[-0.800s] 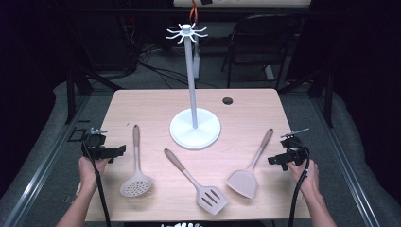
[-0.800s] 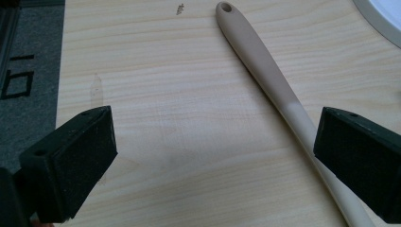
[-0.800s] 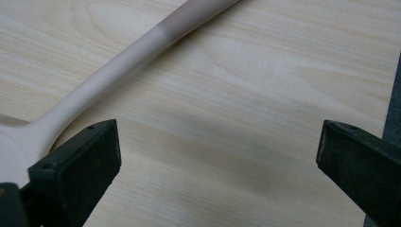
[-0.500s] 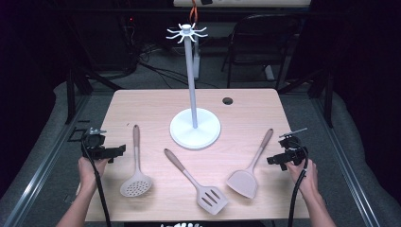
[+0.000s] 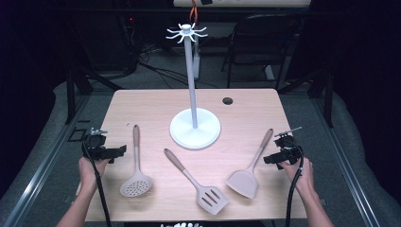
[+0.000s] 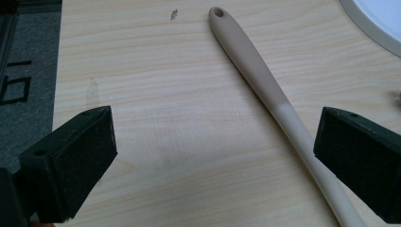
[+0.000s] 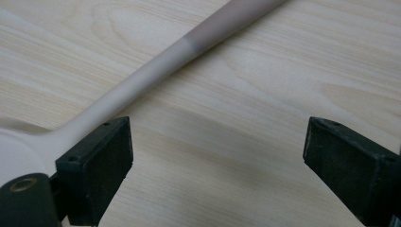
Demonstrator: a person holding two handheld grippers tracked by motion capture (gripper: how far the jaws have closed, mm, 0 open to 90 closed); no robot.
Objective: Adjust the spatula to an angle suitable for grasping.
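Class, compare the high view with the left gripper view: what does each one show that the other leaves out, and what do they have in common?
High view alone: the white stand's pole and hooked top, the slotted turner, the solid spatula, the right claw and both of the person's hands.

Left gripper view alone: the hanging hole at the end of the skimmer's handle, seen close up, and the left claw's black pads standing wide apart with nothing held.

Both: the wooden table, the skimmer's handle and the stand's round base.
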